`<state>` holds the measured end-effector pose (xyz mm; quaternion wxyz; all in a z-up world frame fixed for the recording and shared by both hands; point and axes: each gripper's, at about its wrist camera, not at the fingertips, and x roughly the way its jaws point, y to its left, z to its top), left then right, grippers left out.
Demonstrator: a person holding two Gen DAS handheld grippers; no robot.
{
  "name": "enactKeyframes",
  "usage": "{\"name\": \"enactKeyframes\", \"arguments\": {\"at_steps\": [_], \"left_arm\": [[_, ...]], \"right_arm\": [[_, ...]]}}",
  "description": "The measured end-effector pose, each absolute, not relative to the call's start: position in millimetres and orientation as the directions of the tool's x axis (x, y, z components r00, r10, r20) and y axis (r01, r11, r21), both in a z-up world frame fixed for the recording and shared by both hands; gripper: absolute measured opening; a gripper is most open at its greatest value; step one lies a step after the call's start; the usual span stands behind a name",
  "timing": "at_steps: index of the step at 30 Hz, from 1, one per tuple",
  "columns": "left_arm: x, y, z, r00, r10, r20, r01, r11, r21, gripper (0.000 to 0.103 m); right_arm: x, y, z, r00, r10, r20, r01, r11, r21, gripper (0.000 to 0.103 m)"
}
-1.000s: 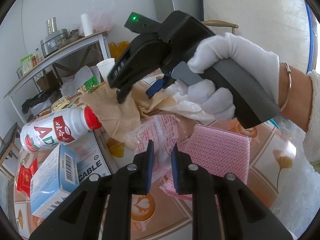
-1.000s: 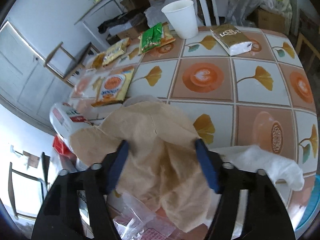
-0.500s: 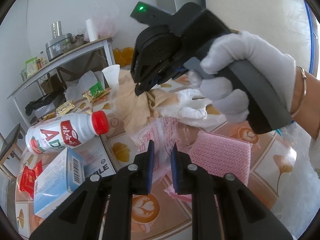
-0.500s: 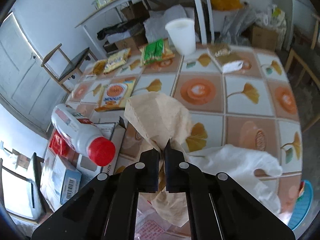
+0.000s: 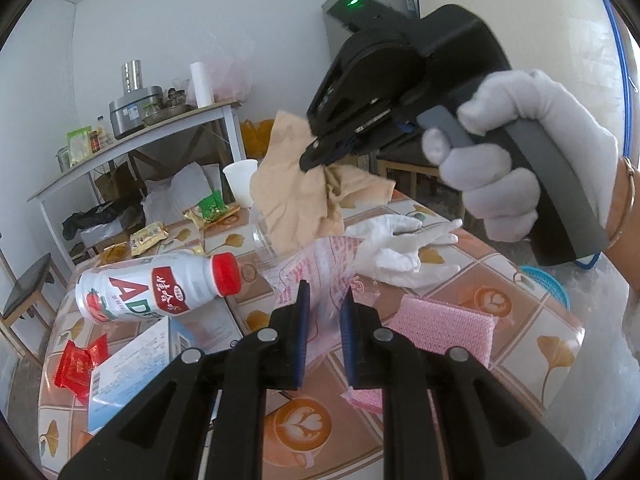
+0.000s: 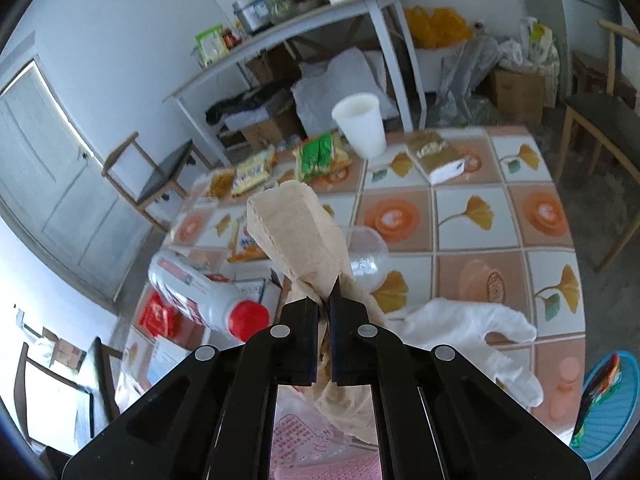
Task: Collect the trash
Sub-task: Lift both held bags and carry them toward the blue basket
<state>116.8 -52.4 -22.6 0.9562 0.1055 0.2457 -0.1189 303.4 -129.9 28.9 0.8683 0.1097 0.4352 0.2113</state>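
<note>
My right gripper [image 6: 324,300] is shut on a crumpled brown paper [image 6: 296,236] and holds it in the air above the tiled table [image 6: 500,216]. The left wrist view shows the same gripper [image 5: 316,156] in a white-gloved hand, with the brown paper [image 5: 296,196] hanging from its tips. My left gripper [image 5: 325,320] sits low at the table's near side. Its jaws are nearly together on a clear plastic bag with pink print [image 5: 320,264]. A white bottle with a red cap [image 5: 160,284] lies on its side to the left.
A white glove [image 5: 400,248], a pink sponge cloth [image 5: 440,324], a blue-and-white box [image 5: 132,364] and red wrappers [image 5: 80,364] lie on the table. Farther back are a paper cup [image 6: 360,124], snack packets [image 6: 320,156] and a clear cup [image 6: 366,256]. A blue basket [image 6: 608,392] sits right.
My right gripper closed on the brown paper and raised it off the table, uncovering a clear cup. My left gripper rose a little, still pinching the printed bag.
</note>
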Motion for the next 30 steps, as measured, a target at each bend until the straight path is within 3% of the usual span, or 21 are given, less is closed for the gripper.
{"name": "enactKeyframes", "arguments": {"at_steps": [15, 30], "left_arm": [[96, -52, 5, 0.891, -0.164, -0.424, 0.25, 0.955, 0.157, 0.013], [75, -66, 28, 0.902, -0.175, -0.394, 0.265, 0.946, 0.186, 0.013]], "right_arm": [[262, -184, 84, 0.709, 0.438, -0.552, -0.196, 0.875, 0.443, 0.003], [203, -247, 113, 0.801, 0.384, -0.46, -0.123, 0.857, 0.501, 0.003]]}}
